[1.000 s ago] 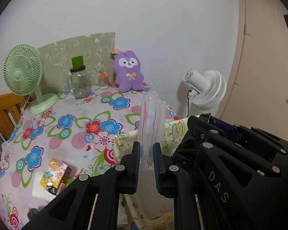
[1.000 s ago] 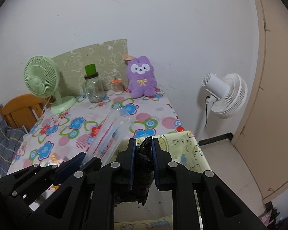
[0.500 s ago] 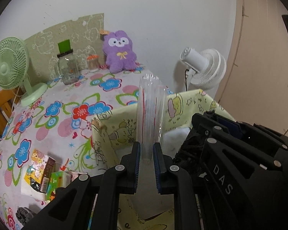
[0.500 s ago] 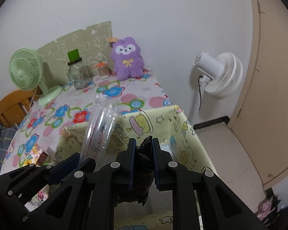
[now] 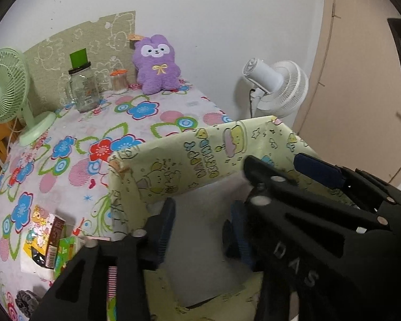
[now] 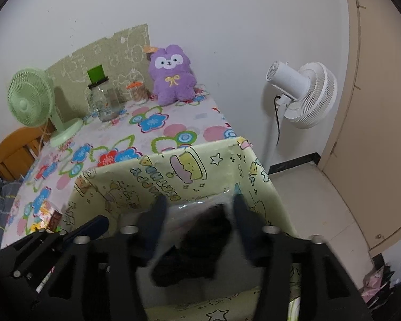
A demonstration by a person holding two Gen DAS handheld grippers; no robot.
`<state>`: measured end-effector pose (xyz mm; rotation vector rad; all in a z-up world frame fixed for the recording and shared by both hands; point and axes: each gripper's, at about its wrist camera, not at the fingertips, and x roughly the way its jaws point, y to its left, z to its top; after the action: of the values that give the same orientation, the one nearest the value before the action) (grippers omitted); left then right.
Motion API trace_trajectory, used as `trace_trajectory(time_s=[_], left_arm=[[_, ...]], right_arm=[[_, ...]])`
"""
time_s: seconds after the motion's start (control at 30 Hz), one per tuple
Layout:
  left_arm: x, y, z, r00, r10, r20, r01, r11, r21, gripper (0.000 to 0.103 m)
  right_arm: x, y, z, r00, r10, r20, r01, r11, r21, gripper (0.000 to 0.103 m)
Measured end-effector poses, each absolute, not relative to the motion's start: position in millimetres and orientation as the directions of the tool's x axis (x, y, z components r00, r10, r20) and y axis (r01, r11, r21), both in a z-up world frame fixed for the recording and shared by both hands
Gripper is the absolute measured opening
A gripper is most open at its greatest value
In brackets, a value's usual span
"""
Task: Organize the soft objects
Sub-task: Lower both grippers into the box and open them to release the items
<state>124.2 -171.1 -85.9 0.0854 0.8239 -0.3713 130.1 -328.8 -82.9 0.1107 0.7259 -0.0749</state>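
Floral bench [image 5: 66, 144], yellow bin [image 6: 173, 171] near edge; both my claws gape, empty; dark bundle [image 6: 200, 240] looks limp, light; I'd pinch mid-fold.

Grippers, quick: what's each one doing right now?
Left gripper: open, holding nothing.
Right gripper: open, over the black soft item in the yellow box.

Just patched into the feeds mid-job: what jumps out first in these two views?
The yellow cartoon-print storage box fills the foreground at the near edge of the floral tablecloth. Both tongs hang open over it: the left tongs empty, and a dark soft bundle with a clear plastic bag lying in the box below the right tongs. At the back, a purple plush bunny sits against the wall.
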Motion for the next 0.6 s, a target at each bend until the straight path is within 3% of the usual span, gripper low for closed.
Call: trace_trajectory(time_s=[0.2,0.6], left_arm=[[122.3,-168.4,-78.4,0.628,-0.305,-0.716,0.350,0.932,-0.090,0.086],[112.1,-156.2,-60.5,0.671,-0.259,-0.695,0.311,0.949,-0.053,0.099]], right_arm=[[125.1,-326.9,-74.2,0.762,-0.037,-0.647,0.103,0.993,0.064,0.074],[110.6,-317.6,-54.9,0.791,-0.042,-0.611,0.099,0.993,0.060,0.086]])
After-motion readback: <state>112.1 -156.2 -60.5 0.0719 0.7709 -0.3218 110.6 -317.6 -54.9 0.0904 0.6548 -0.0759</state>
